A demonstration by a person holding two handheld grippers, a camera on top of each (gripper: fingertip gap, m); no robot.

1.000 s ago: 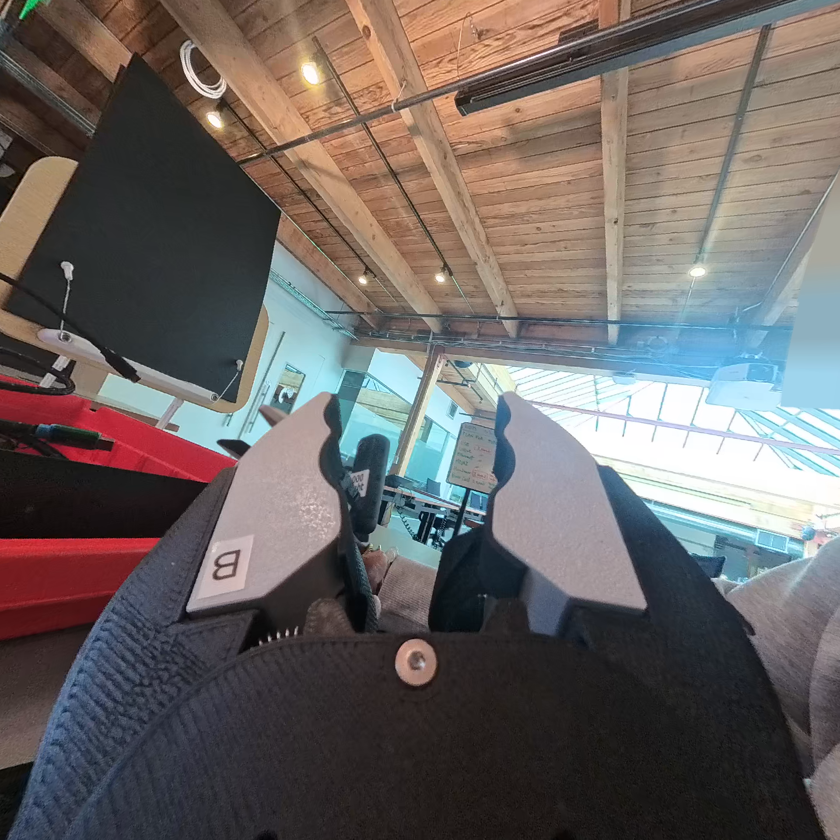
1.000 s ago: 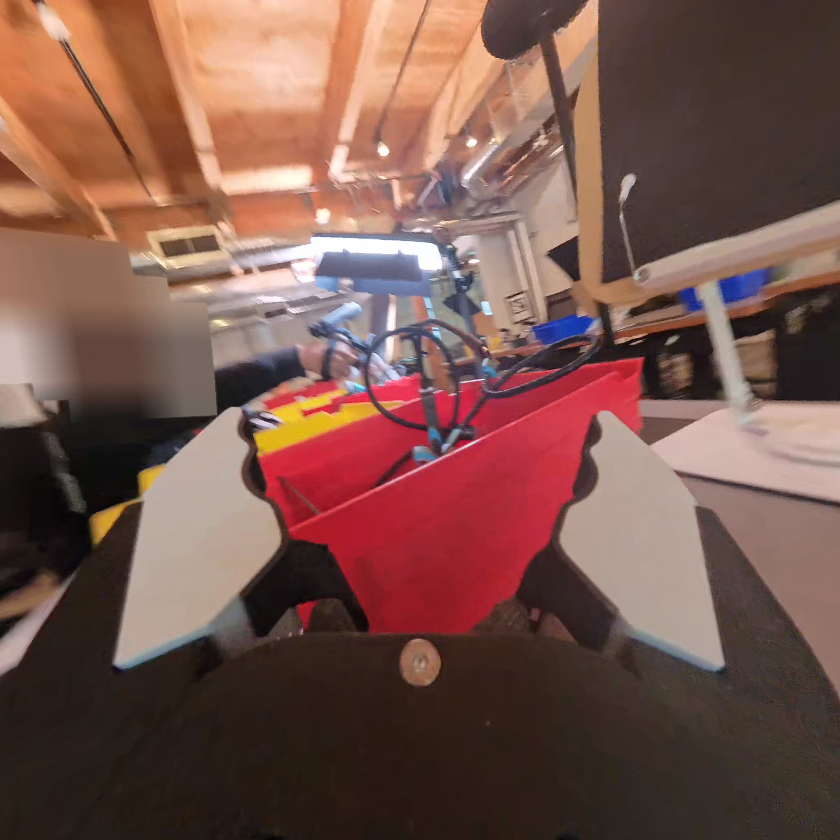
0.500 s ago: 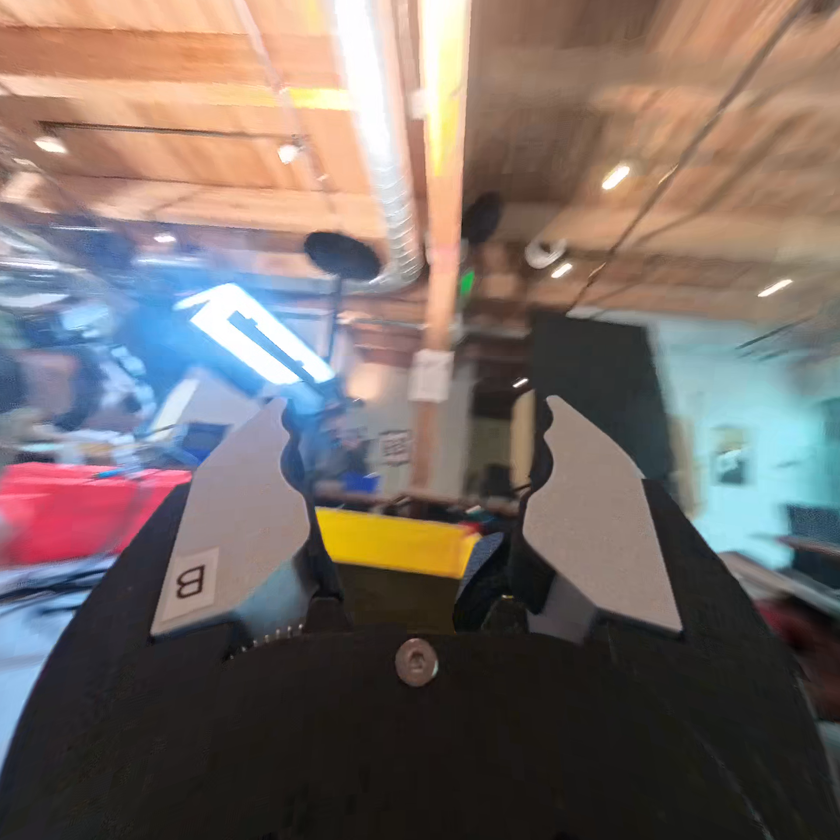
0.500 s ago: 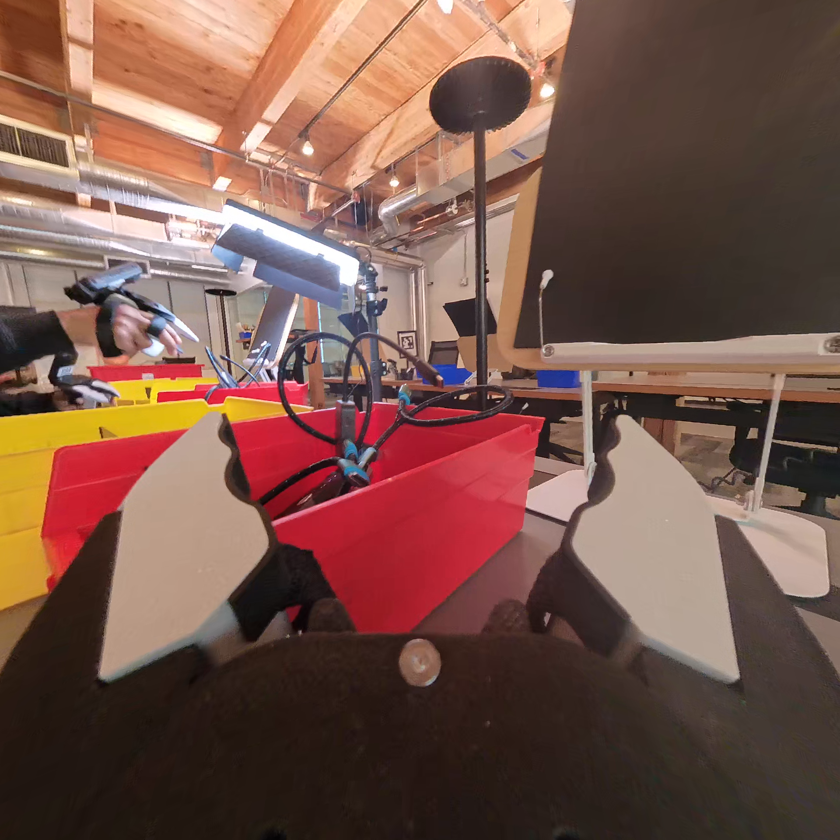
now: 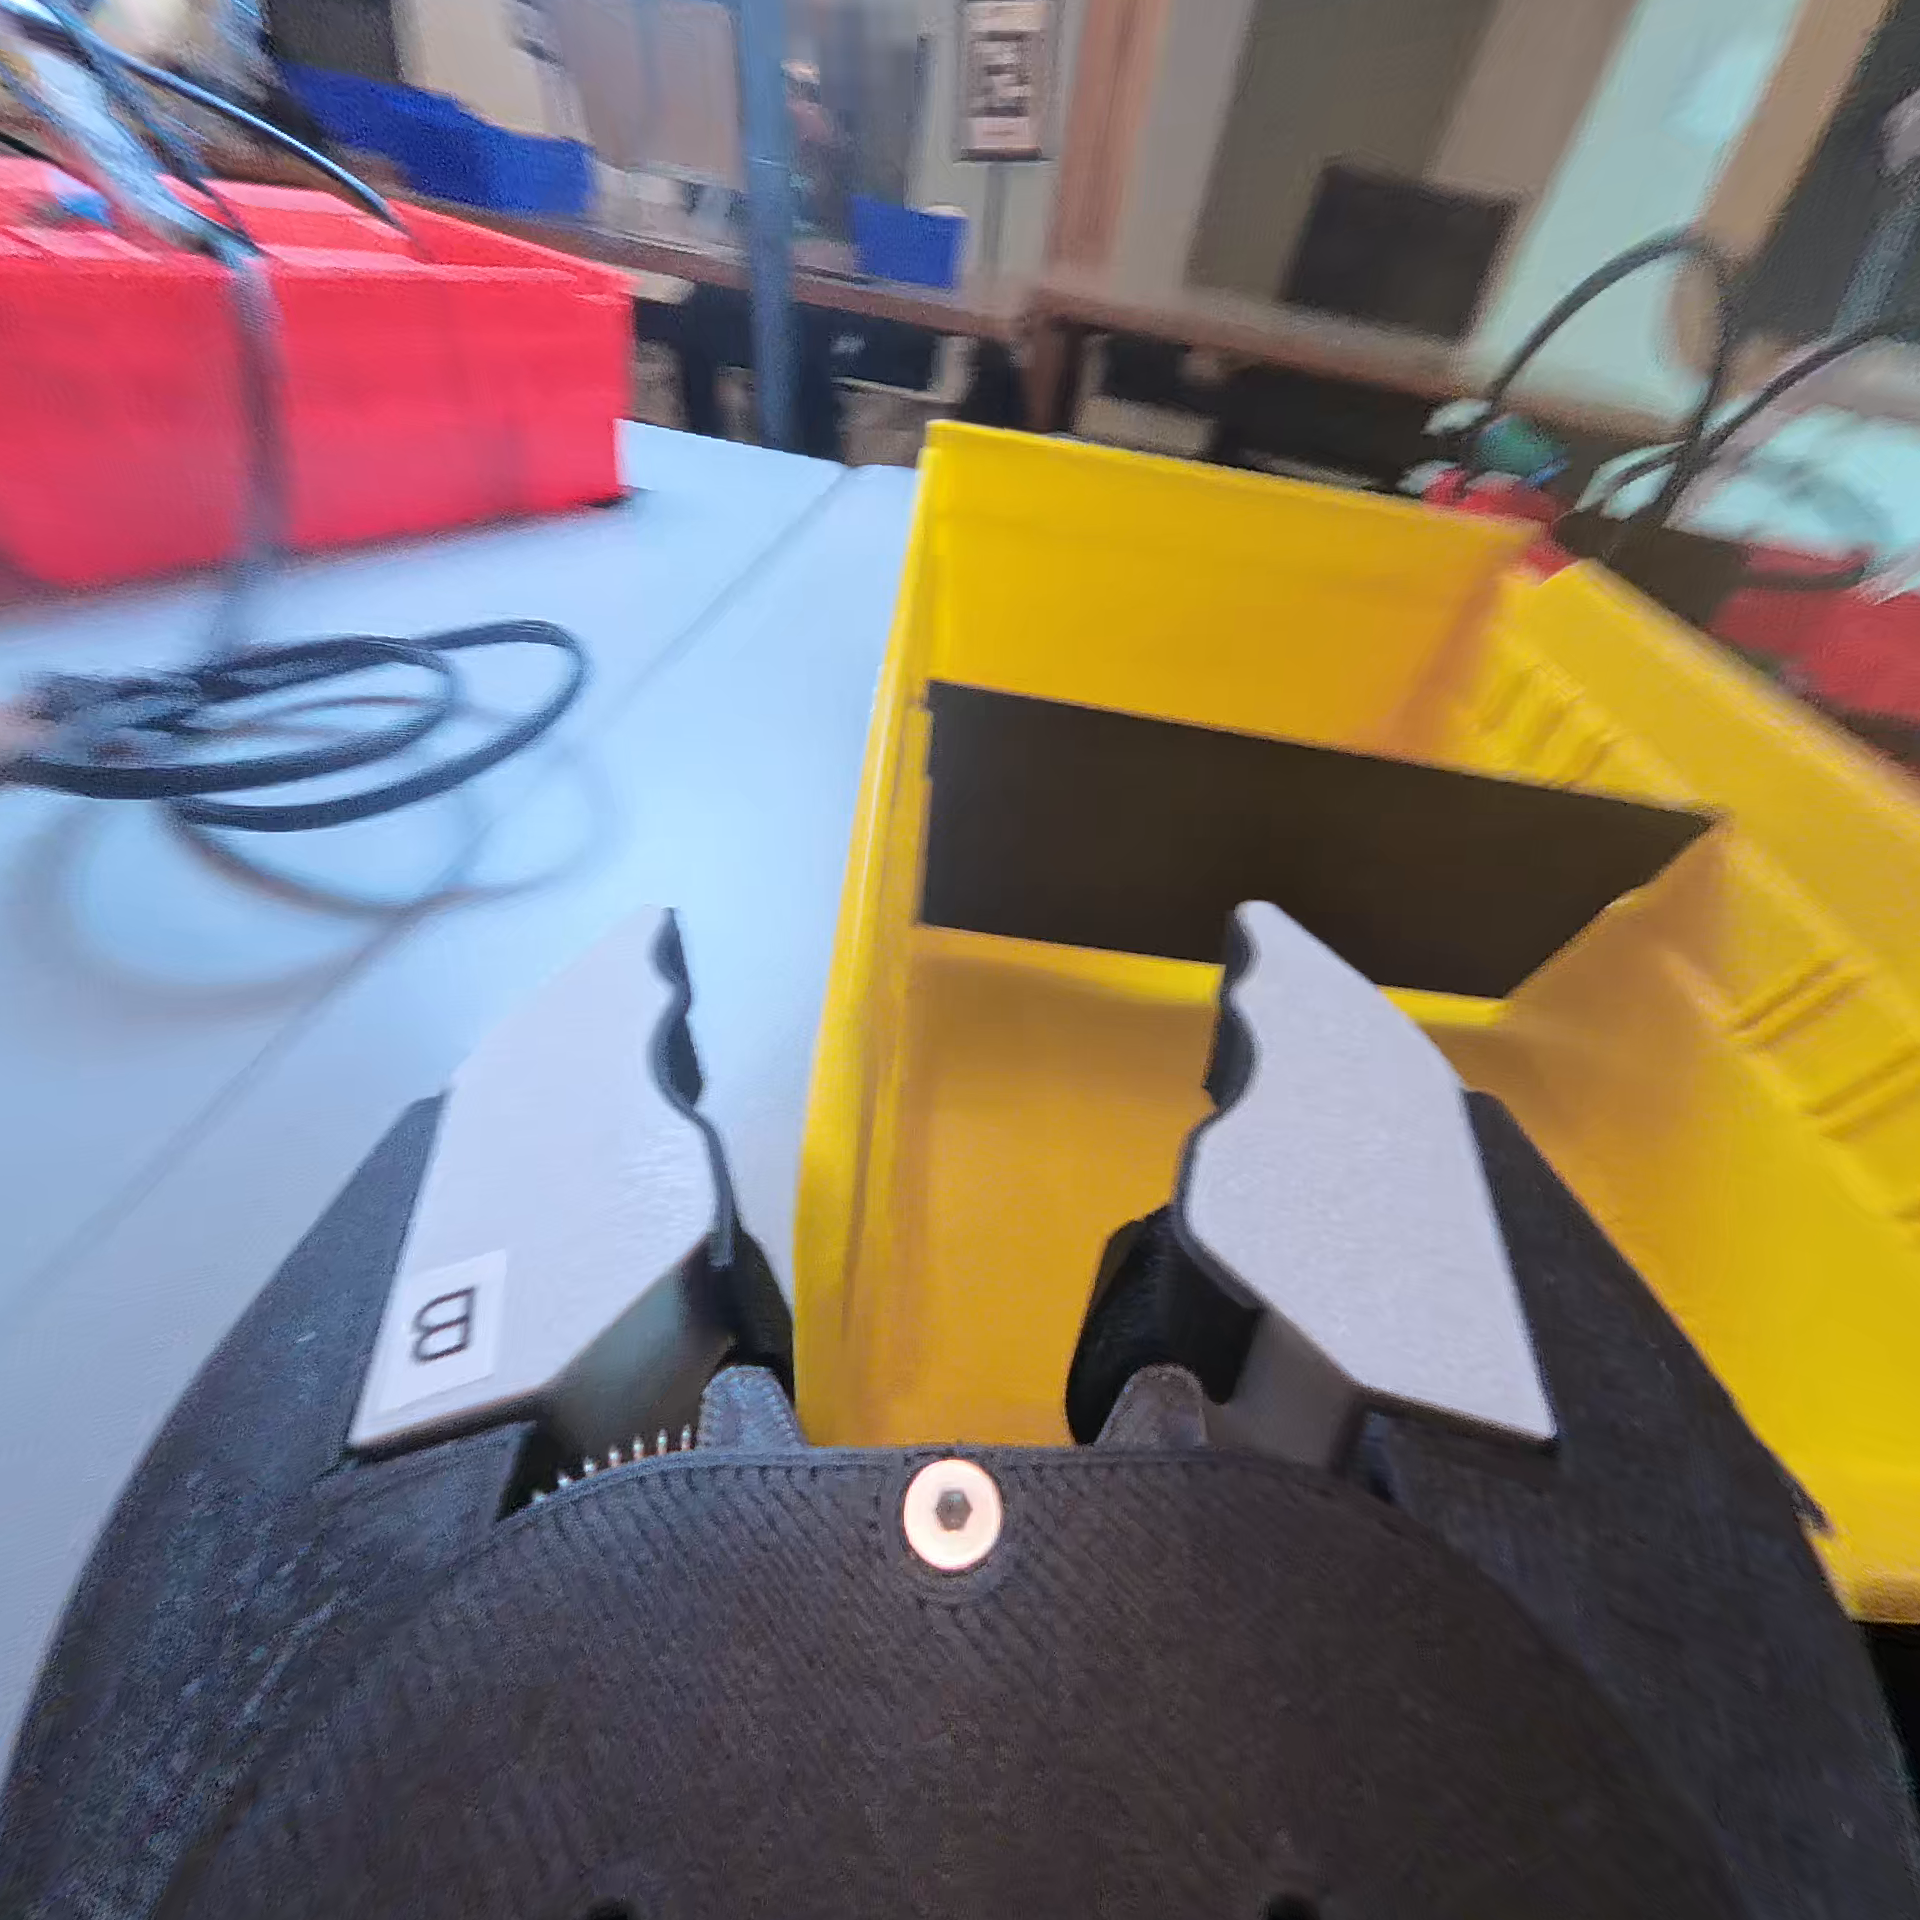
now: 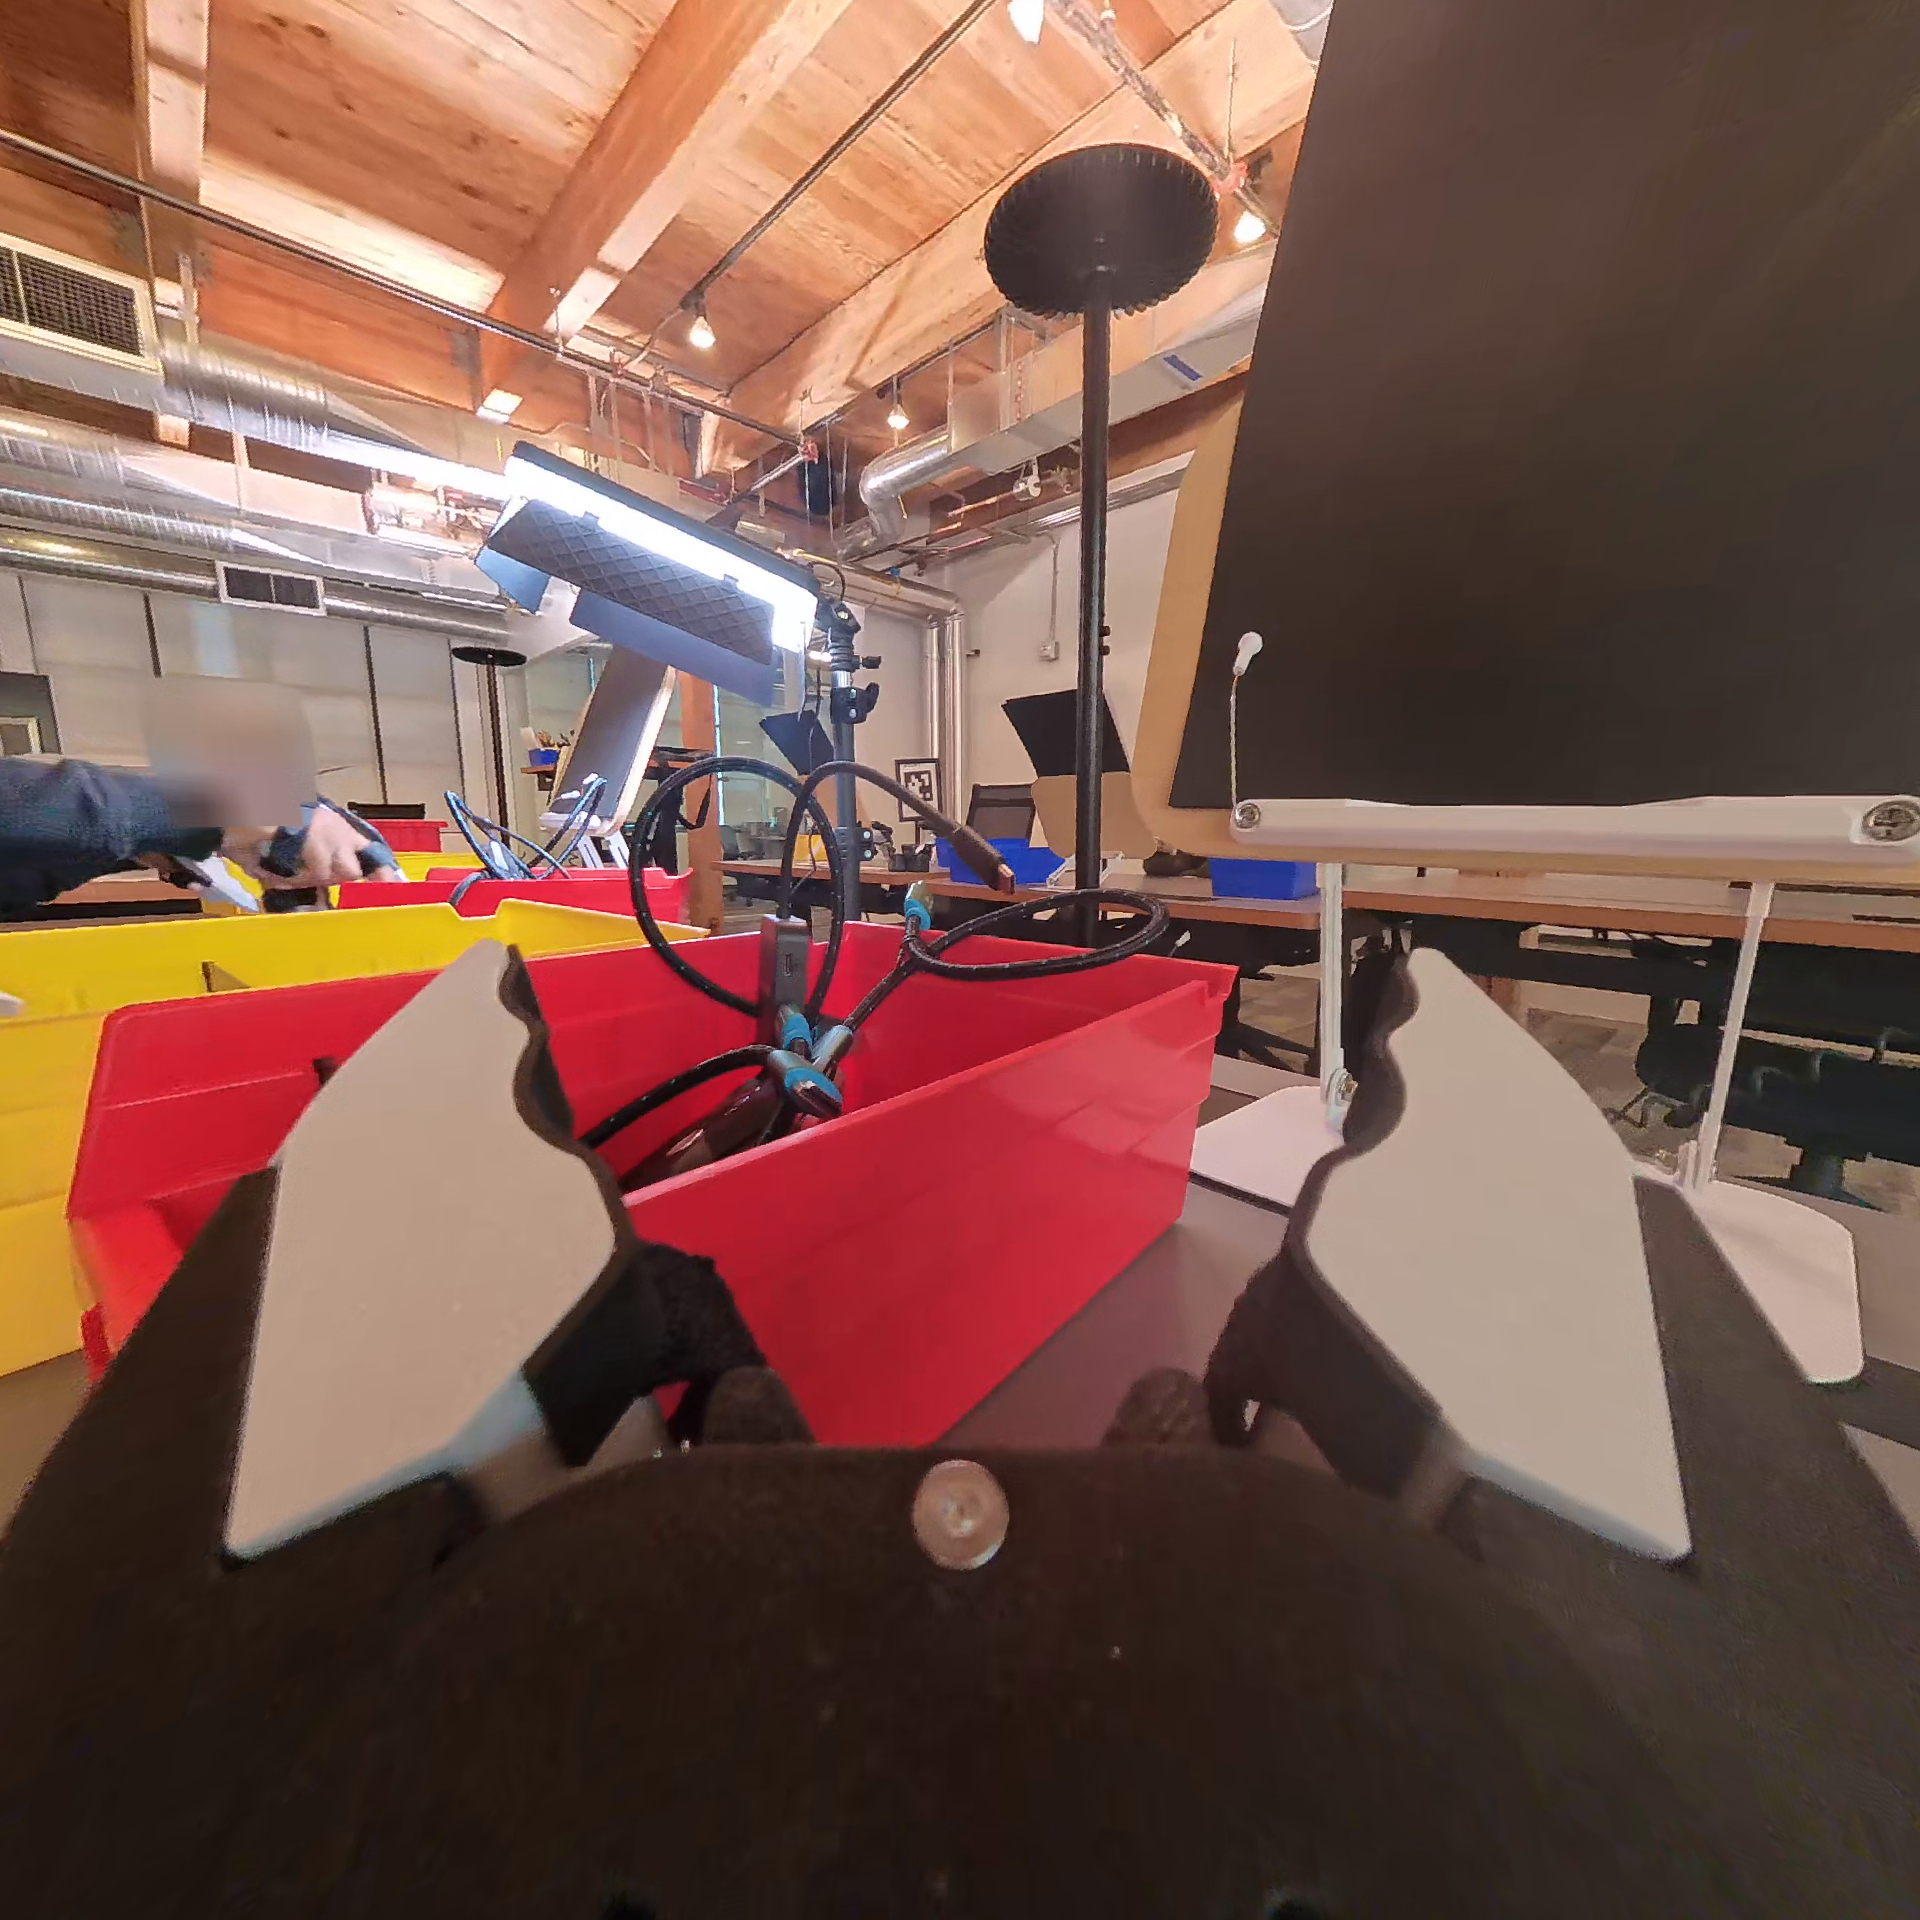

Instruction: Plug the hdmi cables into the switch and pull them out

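Ahead of the right tongs stood one red bin (image 6: 935, 1226) holding a tangle of black HDMI cables (image 6: 790, 1049); their exact number could not be told, though at least three plug ends showed. To its left were two yellow bins (image 6: 62, 1039). Ahead of the left tongs stood one yellow bin (image 5: 1195, 582), one red bin (image 5: 312, 384) far to the left, and one coiled black cable (image 5: 301, 717) on the table.

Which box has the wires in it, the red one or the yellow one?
The red bin, right in front of the right gripper. Black cables loop up out of it. The yellow bin behind it shows no cables.
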